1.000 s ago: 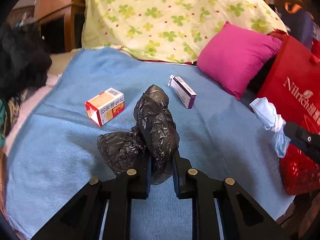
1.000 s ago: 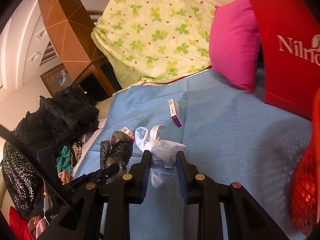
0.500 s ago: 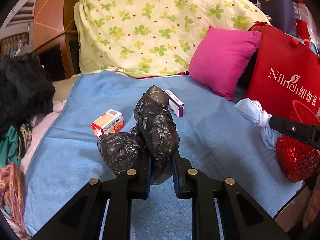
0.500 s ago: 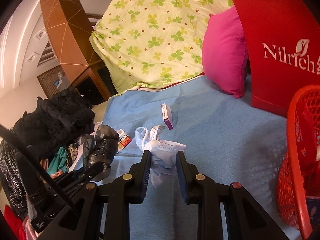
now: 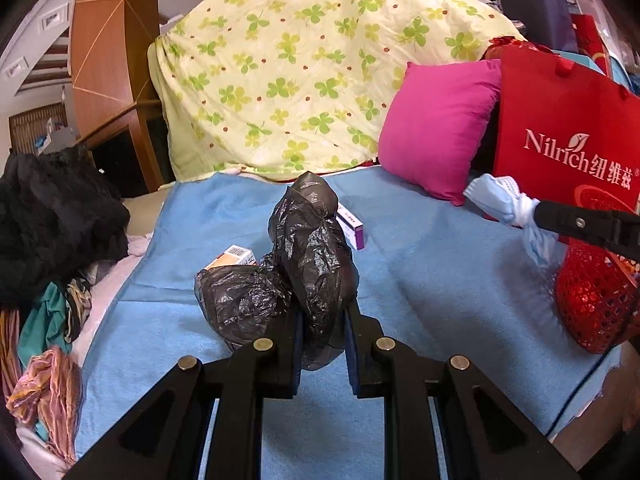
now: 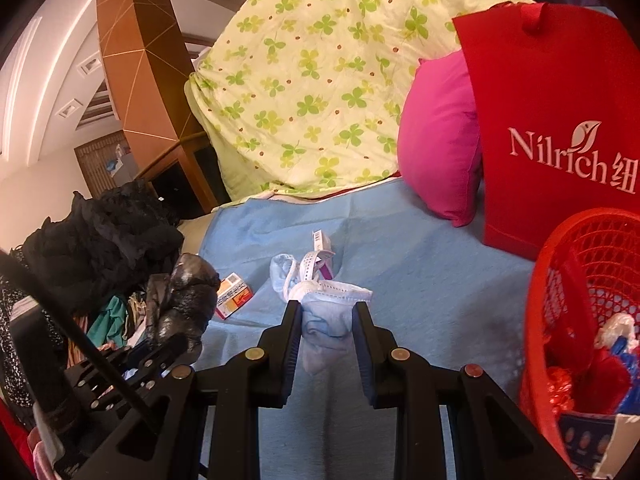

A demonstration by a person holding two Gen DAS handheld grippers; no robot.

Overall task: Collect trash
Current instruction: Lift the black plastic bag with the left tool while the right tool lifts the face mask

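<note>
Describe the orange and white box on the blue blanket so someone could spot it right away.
Start at the blue blanket spread before the clover-print quilt. Two small cartons lie on it. The orange box is the one nearer the pile of dark clothes, squat with orange and white panels, while the other carton is slim, white and purple.

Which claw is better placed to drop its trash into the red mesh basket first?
Probably the right claw: clamped on the crumpled blue face mask, beside the red mesh basket. The left claw, gripping the black plastic bag, is farther.
</note>
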